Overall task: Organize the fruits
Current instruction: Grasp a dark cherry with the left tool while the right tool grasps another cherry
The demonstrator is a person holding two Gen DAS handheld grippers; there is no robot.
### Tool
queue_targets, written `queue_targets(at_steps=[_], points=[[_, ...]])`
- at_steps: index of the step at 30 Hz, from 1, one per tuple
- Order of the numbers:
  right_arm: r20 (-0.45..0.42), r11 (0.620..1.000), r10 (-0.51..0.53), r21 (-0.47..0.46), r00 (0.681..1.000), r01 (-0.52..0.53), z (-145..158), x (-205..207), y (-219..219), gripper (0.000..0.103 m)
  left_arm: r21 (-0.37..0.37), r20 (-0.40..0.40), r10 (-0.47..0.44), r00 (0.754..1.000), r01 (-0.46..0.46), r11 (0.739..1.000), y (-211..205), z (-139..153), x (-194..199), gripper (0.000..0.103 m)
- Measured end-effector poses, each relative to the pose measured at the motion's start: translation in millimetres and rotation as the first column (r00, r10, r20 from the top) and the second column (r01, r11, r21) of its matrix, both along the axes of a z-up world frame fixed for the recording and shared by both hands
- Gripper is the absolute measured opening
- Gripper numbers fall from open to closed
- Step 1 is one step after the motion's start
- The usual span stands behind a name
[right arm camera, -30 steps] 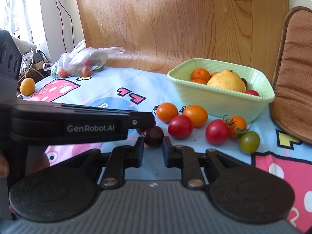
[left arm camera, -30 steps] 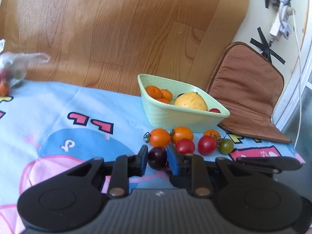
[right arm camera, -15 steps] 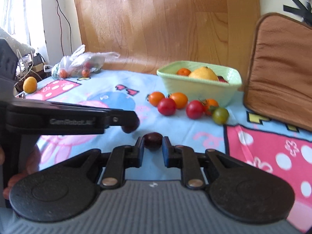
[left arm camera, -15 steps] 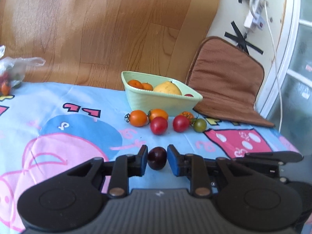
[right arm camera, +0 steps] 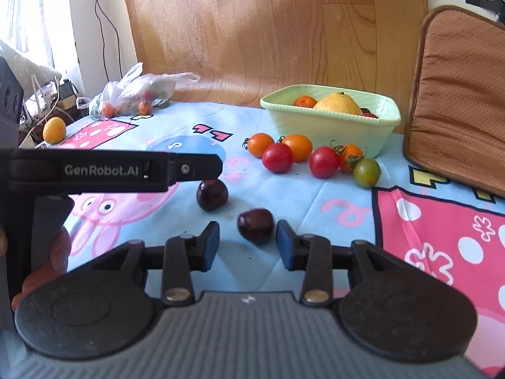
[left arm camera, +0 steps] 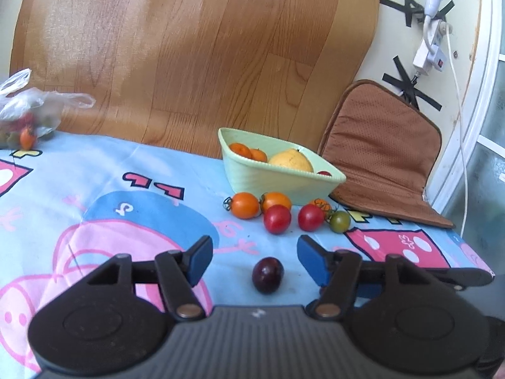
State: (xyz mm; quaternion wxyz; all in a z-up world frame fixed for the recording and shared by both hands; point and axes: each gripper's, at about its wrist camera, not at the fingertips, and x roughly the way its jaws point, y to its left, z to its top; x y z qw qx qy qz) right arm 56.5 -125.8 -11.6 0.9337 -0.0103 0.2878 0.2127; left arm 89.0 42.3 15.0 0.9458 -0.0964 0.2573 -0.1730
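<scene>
Dark plums (right arm camera: 255, 225) lie on the cartoon tablecloth (left arm camera: 94, 170), wooden panel (left arm camera: 189, 47) behind.
Left gripper (left arm camera: 254, 254) and right gripper (right arm camera: 247, 241) are opening, each released around a plum, pads clear.

Both claws' jaws opening, dark fruits (right arm camera: 255, 225) released.

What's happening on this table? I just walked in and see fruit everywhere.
A person is sorting fruit with two handheld tools. The left tool and the right tool are both opening, each with a dark purple fruit lying free on the cartoon tablecloth between its pads. Loose tomatoes wait beside the green bowl, which already holds citrus.
</scene>
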Motion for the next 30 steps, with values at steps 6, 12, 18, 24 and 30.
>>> queue_targets(at_steps=[6, 12, 18, 24, 30], points=[[0.001, 0.999, -0.054, 0.004, 0.999, 0.054, 0, 0, -4, 0.044, 0.007, 0.059, -0.019, 0.998, 0.019, 1.0, -3, 2, -9, 0.061], [0.009, 0.997, -0.074, -0.022, 0.997, 0.074, 0, 0, -2, 0.044, -0.029, 0.044, -0.027, 0.999, 0.029, 0.999, 1, 1, -7, 0.06], [0.014, 0.995, -0.1, -0.005, 0.995, 0.1, 0, 0, -6, 0.046, -0.039, -0.006, -0.056, 0.998, 0.056, 0.998, 2, -1, -2, 0.052], [0.013, 0.992, -0.124, 0.031, 0.992, 0.123, 1, -1, -12, 0.049, 0.012, -0.017, -0.095, 0.995, 0.095, 0.995, -9, -2, -1, 0.044], [0.002, 0.997, -0.078, 0.013, 0.997, 0.078, 1, 0, -6, 0.042, 0.047, -0.042, -0.105, 0.994, 0.106, 0.993, -15, -3, 1, 0.04]])
